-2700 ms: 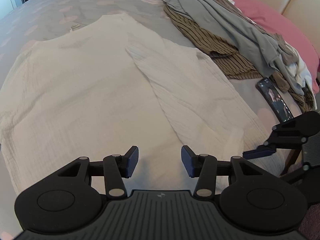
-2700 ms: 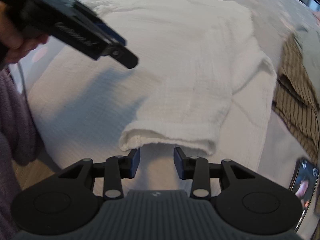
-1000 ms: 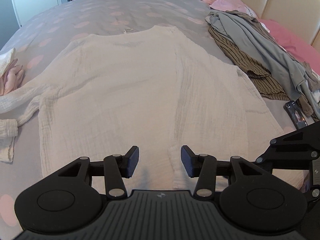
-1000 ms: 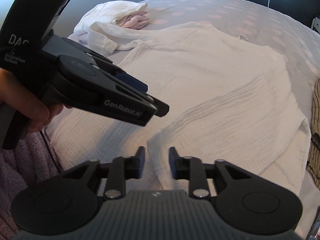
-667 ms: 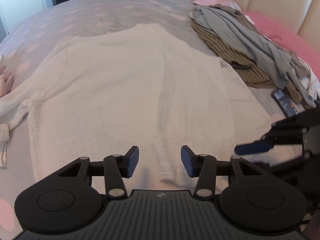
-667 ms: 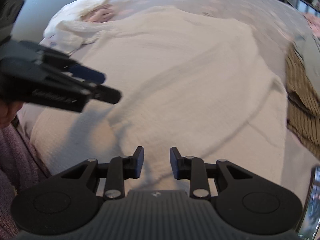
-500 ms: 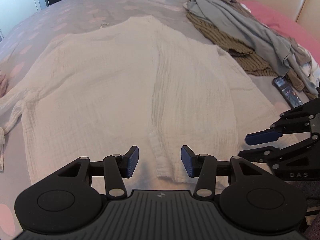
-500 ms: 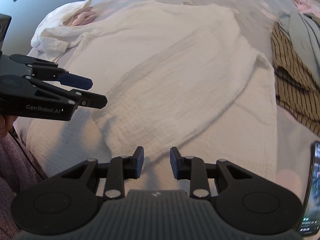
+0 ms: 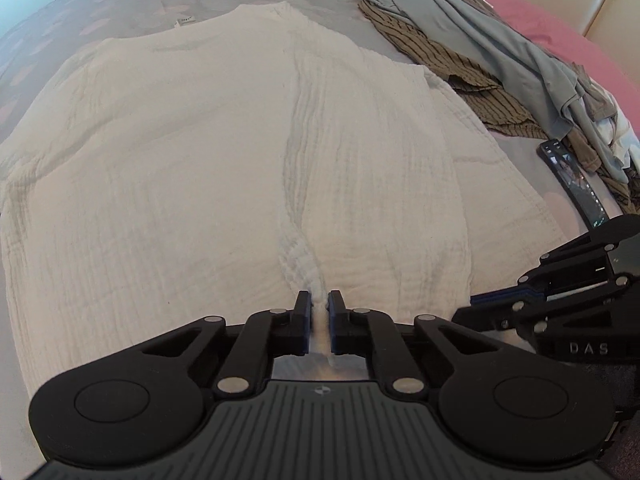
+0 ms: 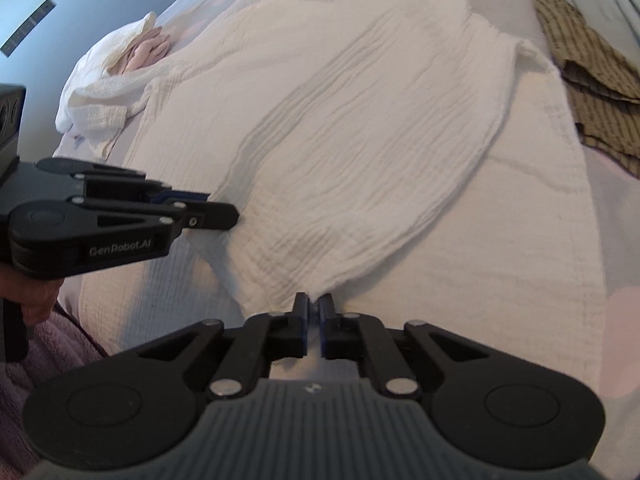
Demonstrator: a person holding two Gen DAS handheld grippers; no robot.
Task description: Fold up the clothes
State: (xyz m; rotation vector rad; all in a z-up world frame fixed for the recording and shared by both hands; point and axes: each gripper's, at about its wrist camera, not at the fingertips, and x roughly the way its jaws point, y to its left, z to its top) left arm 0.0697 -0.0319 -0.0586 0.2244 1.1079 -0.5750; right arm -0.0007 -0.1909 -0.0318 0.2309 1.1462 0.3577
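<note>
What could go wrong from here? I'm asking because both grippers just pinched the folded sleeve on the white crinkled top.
1. The left gripper and right gripper, closing on it, each hold only a thin edge of the white crinkled cotton top's sleeve cuff, so the cloth could slip out when lifted.
2. The pinch might catch the body layer underneath, dragging the whole top.
3. The black smartphone lies beside the top's edge; swinging fabric could snag it.

The white crinkled top lies spread flat on the bed. One side is folded inward over its middle. Its near hem is bunched into two pinched spots.
</note>
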